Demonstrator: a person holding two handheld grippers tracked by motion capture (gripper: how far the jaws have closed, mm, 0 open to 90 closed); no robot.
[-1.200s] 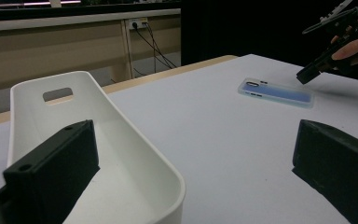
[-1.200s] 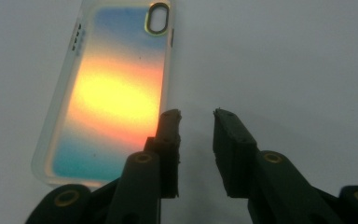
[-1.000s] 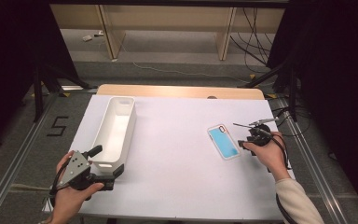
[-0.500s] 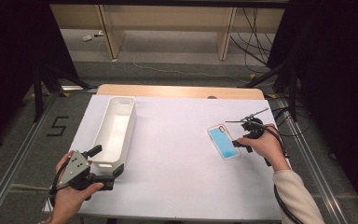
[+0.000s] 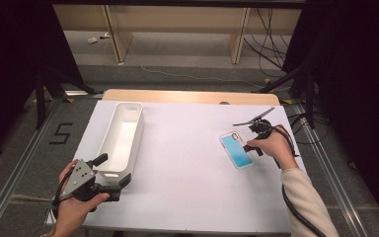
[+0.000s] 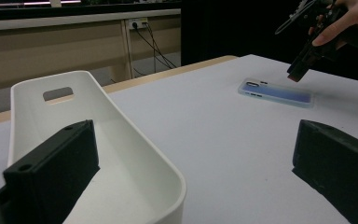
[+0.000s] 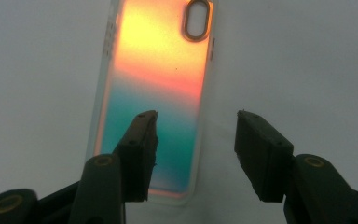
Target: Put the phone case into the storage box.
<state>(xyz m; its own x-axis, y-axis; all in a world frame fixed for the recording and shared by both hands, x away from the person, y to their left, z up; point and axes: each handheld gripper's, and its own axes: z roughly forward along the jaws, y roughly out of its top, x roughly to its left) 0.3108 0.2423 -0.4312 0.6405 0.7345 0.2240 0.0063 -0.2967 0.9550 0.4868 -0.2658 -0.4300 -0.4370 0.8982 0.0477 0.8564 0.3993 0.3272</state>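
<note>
R gripper [image 5: 250, 144] is over the phone case [image 5: 237, 150], which lies flat on the white counter [image 5: 187, 168], right side, well apart from the white bin [image 5: 121, 140]. Jaws have just been closing but are apart, nothing clamped. In the right gripper view one jaw sits over the case's lower part and the other over bare counter just beside its long edge, so alignment is off for an edge pinch. From the left gripper view the R tips hang just above the case [image 6: 276, 92], no contact that I can tell.

L gripper [image 5: 109, 174] is parked at the bin's near end, jaws wide apart: one inside the bin [image 6: 98, 154], one outside, straddling the wall without pinching it.

Step, IMO: approach/pre-grasp on the case, prob for transfer to the bin. Next move needs R to shift so both jaws bracket the long edges, drop to counter lvl, then close. Case is thin and flat, so it could slide or skid under a jaw. L likely only needs to steady the bin.
</note>
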